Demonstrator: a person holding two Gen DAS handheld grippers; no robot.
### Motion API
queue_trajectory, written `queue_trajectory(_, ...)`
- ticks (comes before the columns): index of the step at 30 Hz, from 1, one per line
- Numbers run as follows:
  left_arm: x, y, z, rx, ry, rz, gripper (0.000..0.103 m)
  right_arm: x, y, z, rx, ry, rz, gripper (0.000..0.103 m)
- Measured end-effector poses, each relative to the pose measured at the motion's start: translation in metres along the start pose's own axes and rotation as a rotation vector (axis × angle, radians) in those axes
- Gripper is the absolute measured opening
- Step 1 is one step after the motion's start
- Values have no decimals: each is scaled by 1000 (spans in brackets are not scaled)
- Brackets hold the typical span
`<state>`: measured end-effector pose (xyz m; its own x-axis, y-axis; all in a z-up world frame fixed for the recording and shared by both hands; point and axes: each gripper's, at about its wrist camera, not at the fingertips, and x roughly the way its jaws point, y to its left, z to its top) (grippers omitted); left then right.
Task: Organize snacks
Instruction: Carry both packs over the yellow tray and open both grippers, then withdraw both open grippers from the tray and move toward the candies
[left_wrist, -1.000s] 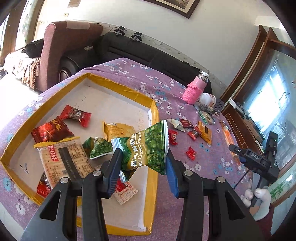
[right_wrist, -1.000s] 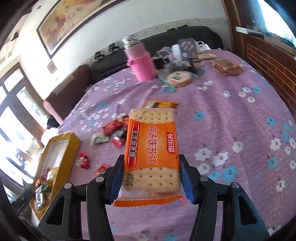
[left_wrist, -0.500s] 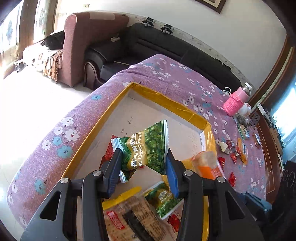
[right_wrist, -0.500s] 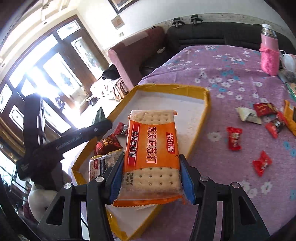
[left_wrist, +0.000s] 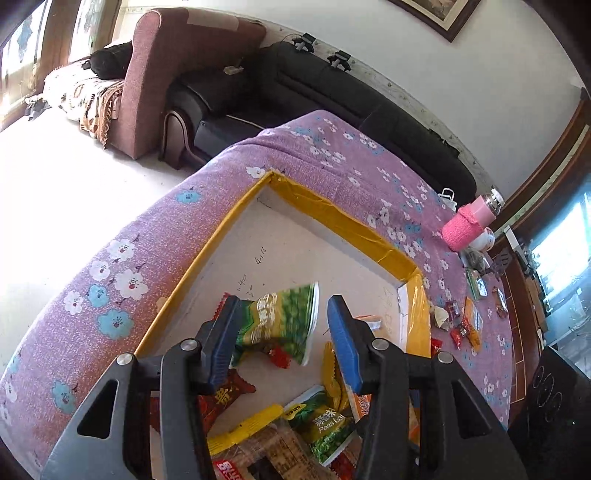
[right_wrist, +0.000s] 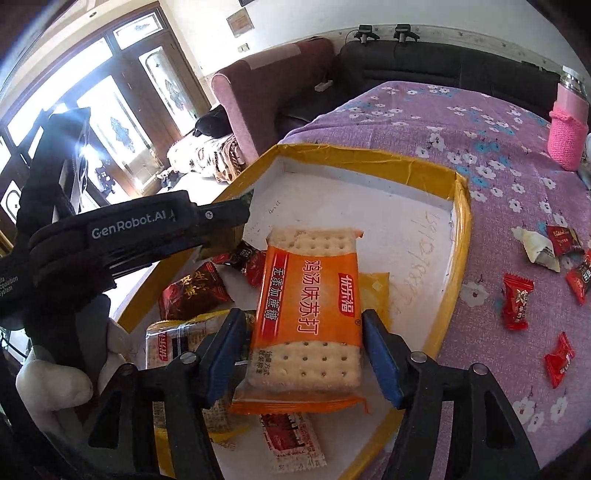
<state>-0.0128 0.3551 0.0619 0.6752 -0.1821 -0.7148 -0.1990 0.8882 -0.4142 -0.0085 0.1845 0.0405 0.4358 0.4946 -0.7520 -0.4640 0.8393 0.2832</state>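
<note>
1. The left gripper (left_wrist: 282, 332) has its blue pads spread apart; the green pea packet (left_wrist: 282, 323) sits blurred between them, touching the left pad and clear of the right one, above the yellow-rimmed box (left_wrist: 332, 218).
2. The right gripper (right_wrist: 304, 350) pinches the orange cracker packet (right_wrist: 314, 310) at its lower half, holding it over the box (right_wrist: 369, 155).
3. Half a second ago the left pads were clamped on the pea packet; now they have parted and it has tilted.
4. Both grippers point down into the box, the left one (right_wrist: 221, 218) reaching in from the side in the right wrist view.
5. Red candies (right_wrist: 517, 301) lie on the purple floral tablecloth (right_wrist: 498, 122).
</note>
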Motion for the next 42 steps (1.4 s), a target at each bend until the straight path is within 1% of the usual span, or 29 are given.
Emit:
queue_trajectory(3, -21, -5, -3, 6, -46, -3, 48, -10, -4, -1, 11, -20, 14, 70)
queue_trajectory(5, -37, -10, -10, 18, -82, -3, 53, -20, -8, -3, 28, -45, 10, 70)
queue_trajectory(7, -52, -16, -20, 44, -119, 19, 58, -34, -12, -7, 45, -71, 14, 70)
queue_trajectory(8, -58, -20, -26, 61, -138, 41, 58, -40, -15, -9, 51, -83, 14, 70)
queue_trajectory(10, -69, -28, -39, 94, -175, 91, 63, -54, -17, -14, 59, -111, 11, 70)
queue_trajectory(12, -75, -37, -53, 126, -209, 174, 66, -65, -24, -19, 67, -141, -1, 74)
queue_trajectory(14, -80, -44, -64, 146, -237, 241, 70, -74, -31, -26, 90, -157, 2, 74)
queue_trajectory(15, -82, -48, -69, 150, -245, 260, 74, -78, -34, -30, 104, -164, 9, 74)
queue_trajectory(16, -85, -52, -74, 154, -251, 270, 76, -83, -36, -34, 112, -169, 12, 74)
queue_trajectory(19, -92, -63, -86, 180, -269, 286, 76, -94, -39, -46, 112, -190, -6, 75)
queue_trajectory(24, -101, -80, -102, 232, -291, 314, 76, -109, -49, -63, 141, -237, -27, 79)
queue_trajectory(33, -102, -98, -115, 271, -266, 300, 76, -110, -66, -85, 197, -228, -22, 80)
queue_trajectory(37, -100, -102, -120, 286, -251, 305, 76, -109, -70, -89, 211, -232, -19, 80)
queue_trajectory(42, -94, -104, -122, 292, -236, 304, 76, -102, -69, -89, 220, -213, -33, 80)
